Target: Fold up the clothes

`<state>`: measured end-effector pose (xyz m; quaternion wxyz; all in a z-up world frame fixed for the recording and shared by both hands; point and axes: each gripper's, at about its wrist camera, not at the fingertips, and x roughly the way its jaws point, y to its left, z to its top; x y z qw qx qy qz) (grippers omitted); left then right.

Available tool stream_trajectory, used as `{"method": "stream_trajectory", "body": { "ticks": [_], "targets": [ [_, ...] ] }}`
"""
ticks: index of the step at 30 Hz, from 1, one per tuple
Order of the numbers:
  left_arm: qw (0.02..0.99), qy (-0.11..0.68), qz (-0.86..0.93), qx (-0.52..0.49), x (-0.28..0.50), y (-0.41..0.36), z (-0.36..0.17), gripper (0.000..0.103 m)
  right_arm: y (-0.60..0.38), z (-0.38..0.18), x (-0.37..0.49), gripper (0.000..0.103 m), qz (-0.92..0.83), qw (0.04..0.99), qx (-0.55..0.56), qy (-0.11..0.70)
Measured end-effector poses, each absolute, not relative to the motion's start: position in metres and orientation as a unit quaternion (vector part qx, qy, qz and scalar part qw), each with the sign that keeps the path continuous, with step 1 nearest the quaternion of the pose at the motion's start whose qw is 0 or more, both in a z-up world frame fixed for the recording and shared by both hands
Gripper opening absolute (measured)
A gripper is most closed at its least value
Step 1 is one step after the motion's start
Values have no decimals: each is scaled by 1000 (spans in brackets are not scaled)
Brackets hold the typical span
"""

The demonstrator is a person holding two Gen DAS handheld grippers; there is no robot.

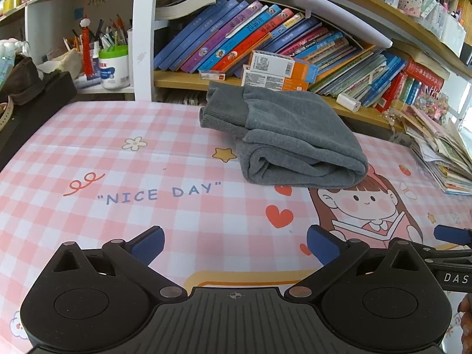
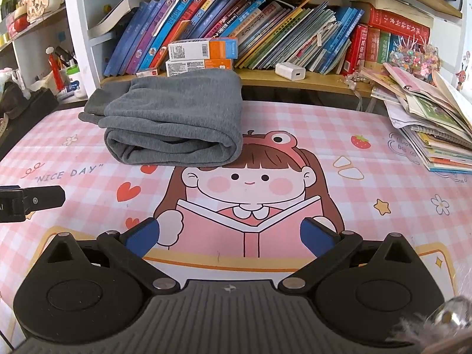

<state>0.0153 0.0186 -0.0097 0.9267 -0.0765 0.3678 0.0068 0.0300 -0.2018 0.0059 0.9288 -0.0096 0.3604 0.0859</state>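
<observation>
A grey garment [image 1: 290,135] lies folded into a thick bundle at the far side of the pink checked table mat [image 1: 118,153]; its ribbed cuff points to the far left. It also shows in the right wrist view [image 2: 177,118]. My left gripper [image 1: 234,247] is open and empty, low over the mat, well short of the garment. My right gripper [image 2: 230,240] is open and empty, over the cartoon girl print. Part of the right gripper [image 1: 451,236] shows at the left view's right edge, and part of the left gripper [image 2: 32,202] at the right view's left edge.
A shelf of leaning books [image 1: 265,38] and small boxes [image 2: 200,56] runs right behind the garment. A pile of booklets [image 2: 433,124] lies on the mat's far right. A pen pot [image 1: 113,65] and a dark bag [image 1: 26,85] stand at the far left.
</observation>
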Motion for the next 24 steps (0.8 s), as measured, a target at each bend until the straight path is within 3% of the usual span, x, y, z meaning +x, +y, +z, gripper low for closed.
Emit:
{"method": "stream_trajectory", "body": {
  "ticks": [24],
  "targets": [
    [925,372,8,-77,16,20,-11,103,-198,4,30,103,97,925,-19,366]
  ]
}}
